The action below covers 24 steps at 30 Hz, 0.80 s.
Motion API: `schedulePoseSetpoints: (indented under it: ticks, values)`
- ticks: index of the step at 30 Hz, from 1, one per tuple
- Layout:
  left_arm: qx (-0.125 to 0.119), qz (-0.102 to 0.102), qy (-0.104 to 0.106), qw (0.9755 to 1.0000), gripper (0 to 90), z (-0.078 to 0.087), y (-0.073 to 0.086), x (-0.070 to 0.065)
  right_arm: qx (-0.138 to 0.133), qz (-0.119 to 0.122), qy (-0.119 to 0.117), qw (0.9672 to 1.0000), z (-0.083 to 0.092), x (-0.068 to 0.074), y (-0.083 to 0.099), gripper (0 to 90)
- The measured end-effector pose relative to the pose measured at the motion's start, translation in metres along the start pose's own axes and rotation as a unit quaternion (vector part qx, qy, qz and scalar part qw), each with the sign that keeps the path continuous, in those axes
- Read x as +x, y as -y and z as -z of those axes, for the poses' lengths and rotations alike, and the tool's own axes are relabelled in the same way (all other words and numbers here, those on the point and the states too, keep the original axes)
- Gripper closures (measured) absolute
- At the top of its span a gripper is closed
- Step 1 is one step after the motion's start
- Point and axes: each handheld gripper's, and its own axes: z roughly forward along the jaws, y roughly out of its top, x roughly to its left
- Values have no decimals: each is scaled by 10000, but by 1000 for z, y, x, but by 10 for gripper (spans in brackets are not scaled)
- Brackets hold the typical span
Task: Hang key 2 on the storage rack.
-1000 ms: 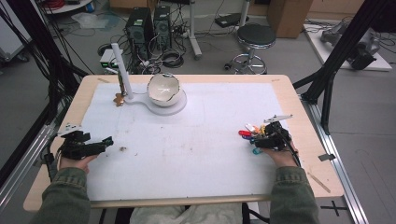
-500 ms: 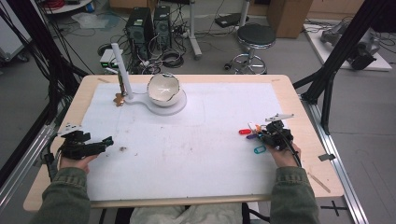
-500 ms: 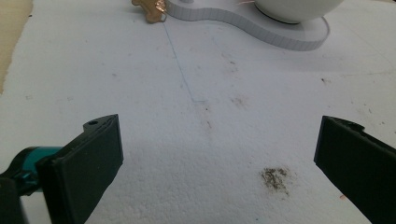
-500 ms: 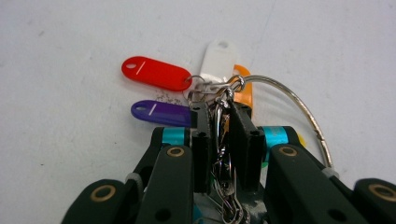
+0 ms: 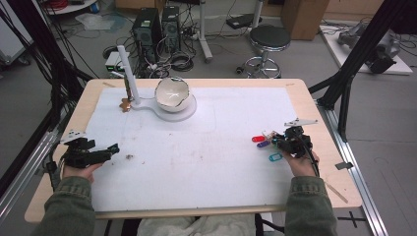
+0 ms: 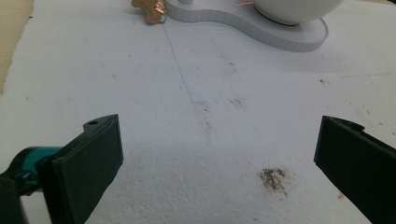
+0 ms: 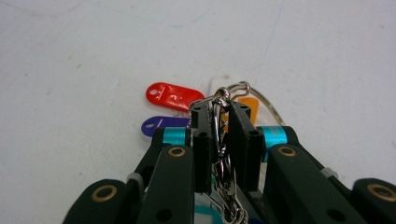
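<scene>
Right tongs clamping key ring, tags ahead

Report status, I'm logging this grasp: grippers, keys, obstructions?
Right gripper has just closed on the metal key ring with coloured plastic tags. Left gripper open, idle. Nothing blocking; white bowl far off.

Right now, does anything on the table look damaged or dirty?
Yes. The white bowl on its stand has a jagged, broken-looking rim, and a brown smudge soils the white mat ahead of the left gripper.
</scene>
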Motion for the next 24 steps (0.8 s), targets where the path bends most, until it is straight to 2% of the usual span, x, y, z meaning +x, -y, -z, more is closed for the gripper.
schedulePoseSetpoints:
  ticks: [4, 7, 12, 18, 24]
  values:
    - [7, 1, 2, 10000, 17, 0, 0, 0, -211, -189, -165, 9995, 8, -3, 0, 803]
    - [8, 5, 11, 10000, 16, -1, 0, 0, -391, -219, -201, 9988, 12, -2, -1, 803]
    - [0, 11, 13, 10000, 17, -1, 0, 0, -445, -265, -297, 9982, 14, -1, -1, 803]
    - [-12, 39, 19, 10000, 17, -1, 0, 1, -588, -578, -606, 9947, 18, -4, -4, 803]
    - [-39, 92, 13, 9999, 17, 0, -1, 2, -633, -767, -837, 9915, 20, -5, -9, 803]
